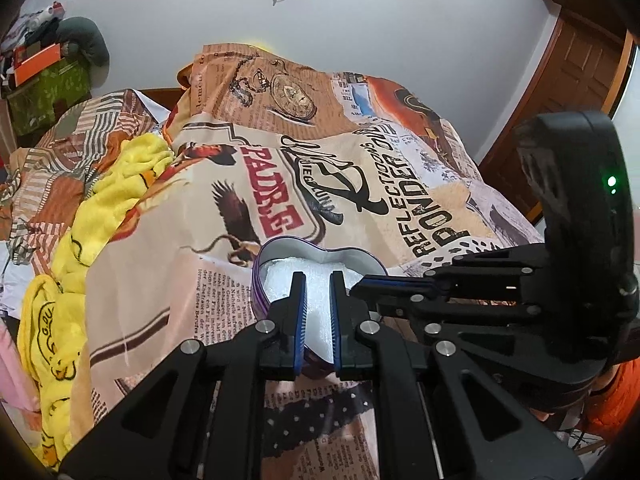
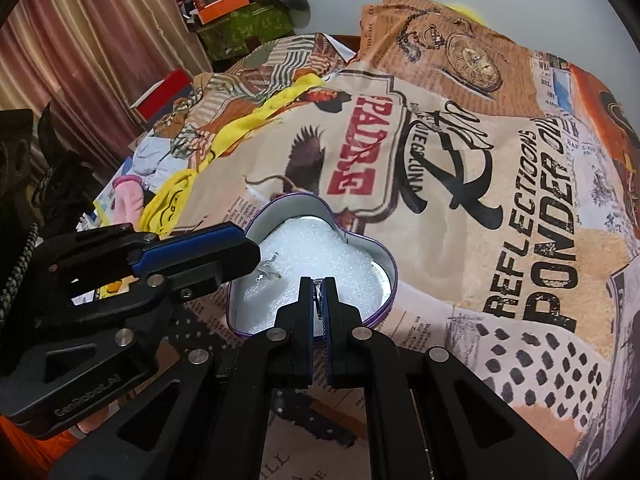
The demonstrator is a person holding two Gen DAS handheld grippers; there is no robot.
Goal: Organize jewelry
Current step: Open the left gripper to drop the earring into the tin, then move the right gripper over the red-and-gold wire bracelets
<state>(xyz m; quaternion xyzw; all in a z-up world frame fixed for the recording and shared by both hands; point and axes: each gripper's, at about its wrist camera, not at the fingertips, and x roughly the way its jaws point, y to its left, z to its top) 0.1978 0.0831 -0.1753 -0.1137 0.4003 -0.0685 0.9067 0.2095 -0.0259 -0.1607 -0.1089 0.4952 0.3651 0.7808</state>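
Right gripper (image 2: 319,286), frame centre: we log it pinching a small silver piece (image 2: 318,294) over the heart tin (image 2: 390,270); one earring (image 2: 266,270) already inside; left gripper (image 1: 319,280) holds nothing, slightly parted.

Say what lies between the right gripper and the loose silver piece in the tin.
Only bare white foam, shown in the right wrist view.

Your left wrist camera looks forward along its tongs (image 1: 318,280), low and close over the bed (image 1: 192,280), facing the far wall (image 1: 400,20); your right wrist camera sits just beside it, angled leftward toward the curtain (image 2: 92,40); both views share the heart-shaped tin (image 1: 312,248) and the printed bedspread (image 2: 500,200).
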